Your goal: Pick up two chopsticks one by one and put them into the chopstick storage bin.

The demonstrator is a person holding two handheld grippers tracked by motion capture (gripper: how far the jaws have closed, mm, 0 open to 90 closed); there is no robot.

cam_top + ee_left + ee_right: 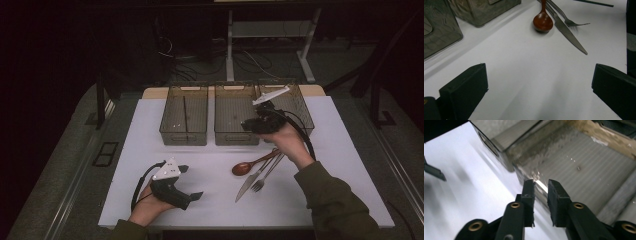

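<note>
Fingers of my left gripper [192, 182] at lower left stand wide apart, empty, over the white table [210, 200]. Spoon [243, 168], knife [248, 182] and fork [265, 176] lie center-right. Farther up, my right gripper [248, 125] hovers nearly closed, empty, over the middle bin [236, 137].

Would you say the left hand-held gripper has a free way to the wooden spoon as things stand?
Probably yes: the left hand-held gripper stands open facing the spoon, with bare table between; the knife lies beside it, not across the way.
</note>
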